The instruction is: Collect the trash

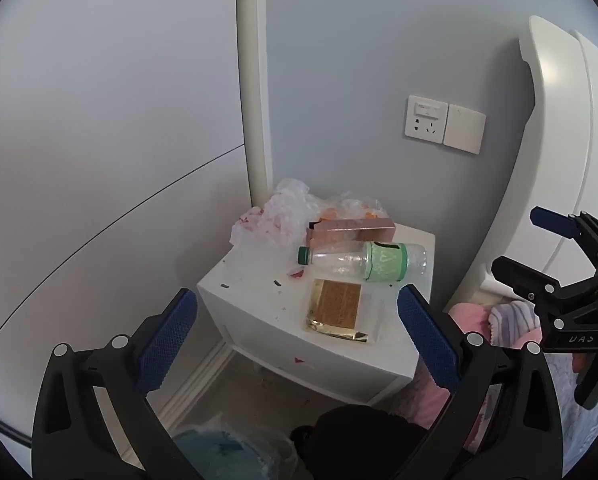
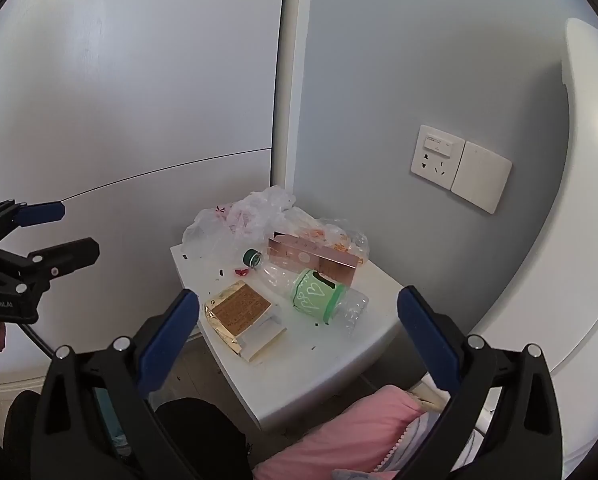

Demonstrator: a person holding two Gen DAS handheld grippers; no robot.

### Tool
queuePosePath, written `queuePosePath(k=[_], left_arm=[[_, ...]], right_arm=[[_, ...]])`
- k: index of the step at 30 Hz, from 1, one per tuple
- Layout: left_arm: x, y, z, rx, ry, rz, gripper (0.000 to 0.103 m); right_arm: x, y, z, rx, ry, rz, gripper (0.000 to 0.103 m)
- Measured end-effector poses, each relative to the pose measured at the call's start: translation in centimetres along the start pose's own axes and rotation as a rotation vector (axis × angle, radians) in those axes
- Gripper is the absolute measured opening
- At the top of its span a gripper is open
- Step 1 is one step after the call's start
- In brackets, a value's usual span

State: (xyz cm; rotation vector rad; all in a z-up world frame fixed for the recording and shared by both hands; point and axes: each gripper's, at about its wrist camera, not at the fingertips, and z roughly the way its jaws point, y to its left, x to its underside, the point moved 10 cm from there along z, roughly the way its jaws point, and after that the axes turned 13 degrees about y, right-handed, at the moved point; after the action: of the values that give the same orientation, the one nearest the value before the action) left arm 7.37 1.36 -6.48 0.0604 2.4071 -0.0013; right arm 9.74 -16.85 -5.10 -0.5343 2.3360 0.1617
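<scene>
On the white desk (image 1: 259,312) lie an empty clear bottle (image 1: 359,260) with green label, a gold packet (image 1: 337,310) and crumpled bags (image 1: 275,216). Left gripper (image 1: 297,314) and right gripper (image 2: 299,314) are both released.

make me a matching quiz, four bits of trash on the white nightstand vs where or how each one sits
Things:
1. bottle
2. gold packet
3. pink box
4. plastic bags

States:
A. heaped in the back corner by the wall
B. lying on its side, green cap on
C. flat near the front edge
D. just behind the bottle

Pairs: 1-B, 2-C, 3-D, 4-A
</scene>
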Motion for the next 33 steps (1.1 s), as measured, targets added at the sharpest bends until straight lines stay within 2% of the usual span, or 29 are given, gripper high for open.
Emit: queuePosePath(k=[5,10,22,33], left_arm=[[-0.1,-0.7,-0.3,-0.014,0.003,0.004,0.097],[0.1,0.1,-0.2,-0.023,0.011,-0.008,0.097],[0.5,1.3,0.1,-0.032,0.02,-0.027,0.097],[-0.1,0.1,-0.1,-0.039,0.033,-0.011,0.097]], right_arm=[[0.0,0.9,0.1,-0.01,0.004,-0.025,0.097],[0.0,1.2,0.2,-0.011,0.002,-0.033,0.097],[0.3,0.4,0.6,-0.037,0.014,-0.013,0.097],[0.8,0.4,1.0,-0.038,0.029,0.007,0.097]])
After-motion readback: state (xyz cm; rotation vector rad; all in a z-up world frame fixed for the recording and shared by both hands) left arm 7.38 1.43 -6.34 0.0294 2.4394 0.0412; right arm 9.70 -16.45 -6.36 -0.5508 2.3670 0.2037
